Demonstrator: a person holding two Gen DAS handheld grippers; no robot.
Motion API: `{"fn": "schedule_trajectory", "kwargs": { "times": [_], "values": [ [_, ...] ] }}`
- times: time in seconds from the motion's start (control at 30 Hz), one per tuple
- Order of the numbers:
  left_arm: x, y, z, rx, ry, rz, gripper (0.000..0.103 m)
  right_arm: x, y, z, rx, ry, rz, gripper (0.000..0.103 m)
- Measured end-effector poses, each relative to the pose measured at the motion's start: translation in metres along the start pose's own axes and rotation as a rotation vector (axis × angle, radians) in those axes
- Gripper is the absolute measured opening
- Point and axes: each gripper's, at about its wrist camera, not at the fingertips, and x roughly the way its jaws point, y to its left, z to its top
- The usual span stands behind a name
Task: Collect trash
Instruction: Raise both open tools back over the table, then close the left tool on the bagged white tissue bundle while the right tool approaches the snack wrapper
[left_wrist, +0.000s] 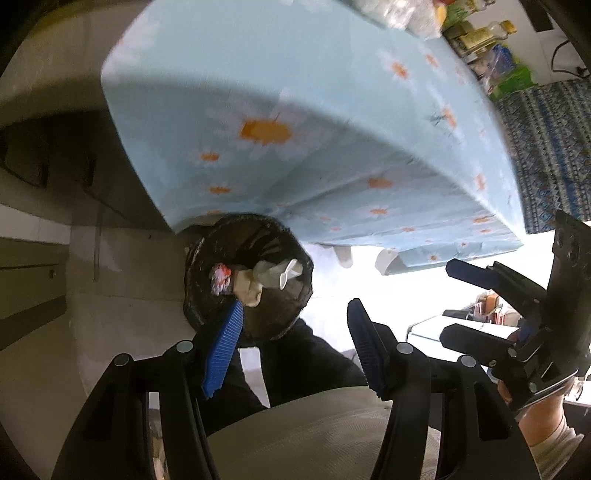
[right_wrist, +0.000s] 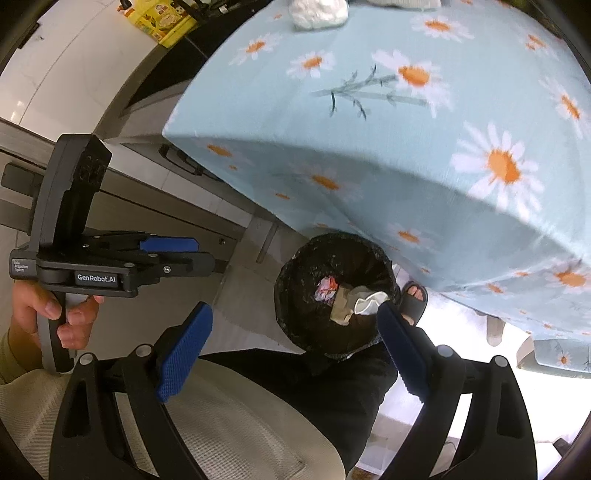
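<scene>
Both grippers hang above the trash bin (left_wrist: 248, 275), and neither has anything between its fingers. The left gripper (left_wrist: 295, 345) has its blue-padded fingers (left_wrist: 225, 347) spread wide apart; from the left wrist view one pad overlaps the near rim of the bin, though whether it touches cannot be told. The right gripper (right_wrist: 295, 349) is likewise spread wide, its fingers (right_wrist: 186, 345) framing the bin mouth from above. Seen from the side in the right wrist view, the left gripper sits well to the left of the bin, held by the person's hand (right_wrist: 48, 314).

The bin stands on the floor right at the edge of the table (right_wrist: 369, 122), partly tucked under the overhang of the blue daisy-print cloth. On the near side of the bin, the person's dark trousers (right_wrist: 332, 384) crowd close; a sandalled foot (right_wrist: 413, 295) is just beside the bin.

The bin is round, lined with a black bag, and holds a red-and-white crumpled wrapper (left_wrist: 221, 278), beige crumpled paper (left_wrist: 251, 290) and a white plastic piece (left_wrist: 284, 275), all bunched together.
</scene>
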Motion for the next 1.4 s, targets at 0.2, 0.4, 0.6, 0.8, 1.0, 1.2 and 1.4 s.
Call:
{"fn": "schedule_trajectory", "kwargs": {
  "times": [0.2, 0.4, 0.6, 0.8, 1.0, 1.2, 1.4],
  "values": [
    [-0.028, -0.018, 0.012, 0.038, -0.058, -0.012, 0.057, -0.028, 0.006, 0.014, -0.034, -0.068, -0.015, 0.090],
    [-0.052, -0.037, 0.031, 0.068, -0.126, -0.006, 0.057, -0.055, 0.004, 0.030, -0.058, -0.138, -0.034, 0.090],
    [-0.070, -0.053, 0.055, 0.086, -0.193, 0.011, 0.057, -0.074, -0.007, 0.048, -0.073, -0.183, -0.046, 0.090],
    [-0.074, -0.071, 0.081, 0.094, -0.227, 0.034, 0.066, -0.090, -0.027, 0.069, -0.074, -0.223, -0.022, 0.090],
    [-0.073, -0.090, 0.114, 0.102, -0.251, 0.077, 0.066, -0.104, -0.049, 0.097, -0.104, -0.249, -0.011, 0.091],
    [-0.064, -0.106, 0.141, 0.090, -0.251, 0.126, 0.067, -0.115, -0.079, 0.125, -0.109, -0.265, -0.004, 0.091],
    [-0.051, -0.114, 0.165, 0.064, -0.249, 0.185, 0.072, -0.119, -0.115, 0.153, -0.104, -0.274, 0.015, 0.093]
  ]
}}
